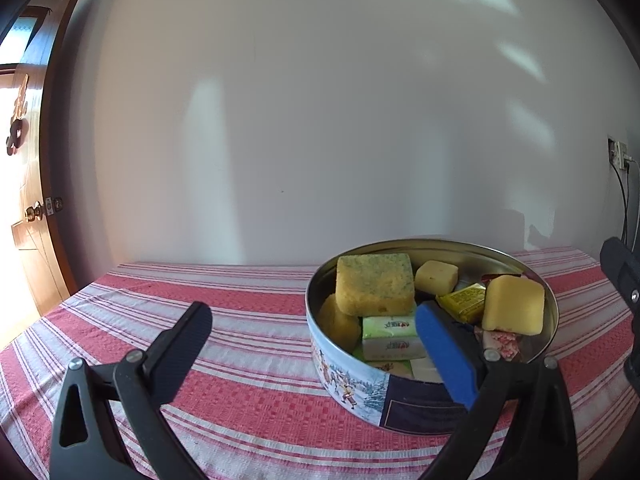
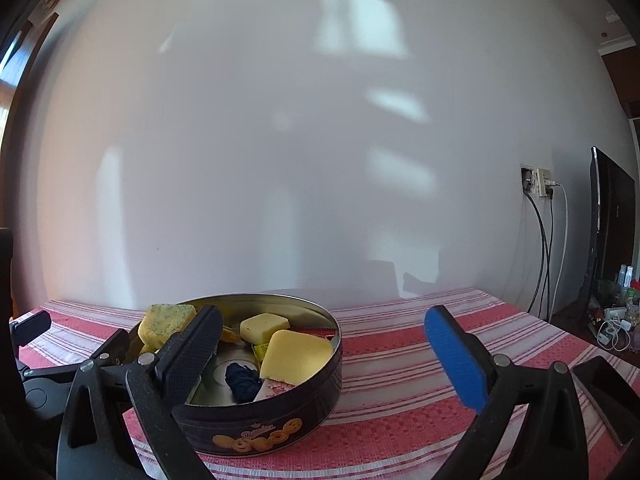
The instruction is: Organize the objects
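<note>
A round cookie tin (image 1: 352, 384) stands open on the red-and-white striped tablecloth (image 1: 240, 300). It holds yellow sponges (image 1: 374, 286), a green-white soap packet (image 1: 390, 330), a yellow packet (image 1: 464, 300) and a pink wrapper (image 1: 502, 342). The right wrist view shows the tin (image 2: 256, 428) with a dark blue cloth lump (image 2: 242, 382) inside. My left gripper (image 1: 316, 340) is open and empty, its blue finger over the tin's near rim. My right gripper (image 2: 324, 344) is open and empty, its black finger over the tin's left side.
A white wall rises just behind the table. A wooden door (image 1: 32, 184) is at the far left. A wall socket with cables (image 2: 540, 188), a dark screen (image 2: 612, 232) and clutter are at the right. A dark tray-like object (image 2: 608, 396) lies at the table's right edge.
</note>
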Available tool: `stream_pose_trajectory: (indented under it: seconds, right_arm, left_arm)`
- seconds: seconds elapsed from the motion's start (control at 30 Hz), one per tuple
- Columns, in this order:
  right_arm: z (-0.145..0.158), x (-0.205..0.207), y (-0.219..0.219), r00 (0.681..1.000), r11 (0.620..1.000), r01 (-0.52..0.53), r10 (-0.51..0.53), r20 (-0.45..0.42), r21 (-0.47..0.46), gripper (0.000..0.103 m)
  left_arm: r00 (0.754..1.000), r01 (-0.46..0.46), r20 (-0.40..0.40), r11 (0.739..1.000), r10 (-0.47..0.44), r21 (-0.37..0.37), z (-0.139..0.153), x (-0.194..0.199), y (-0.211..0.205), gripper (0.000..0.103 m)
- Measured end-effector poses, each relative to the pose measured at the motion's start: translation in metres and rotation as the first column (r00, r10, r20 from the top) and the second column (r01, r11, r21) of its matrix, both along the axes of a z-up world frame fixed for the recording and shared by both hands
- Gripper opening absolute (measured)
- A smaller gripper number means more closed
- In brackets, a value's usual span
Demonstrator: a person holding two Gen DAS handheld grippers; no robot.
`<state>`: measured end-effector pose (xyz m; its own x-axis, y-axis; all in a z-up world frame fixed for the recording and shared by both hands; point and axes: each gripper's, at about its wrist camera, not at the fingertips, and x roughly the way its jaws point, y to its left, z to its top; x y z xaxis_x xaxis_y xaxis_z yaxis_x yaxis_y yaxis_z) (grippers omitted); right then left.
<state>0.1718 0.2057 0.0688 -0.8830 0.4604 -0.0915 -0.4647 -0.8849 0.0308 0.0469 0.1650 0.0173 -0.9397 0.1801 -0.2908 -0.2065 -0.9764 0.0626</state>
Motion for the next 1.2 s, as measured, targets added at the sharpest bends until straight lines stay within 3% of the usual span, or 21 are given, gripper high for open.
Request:
stream_pose_trajectory:
  seconds: [1.2]
  right_arm:
    - [0.0002, -0.0003, -0.0008, 1.000, 1.000, -0.014, 0.014, 0.007, 0.017, 0.102]
  left_arm:
    - [1.000, -0.006, 0.018, 1.000, 0.007, -0.007, -0.0003, -0.0003, -0.0051, 0.103]
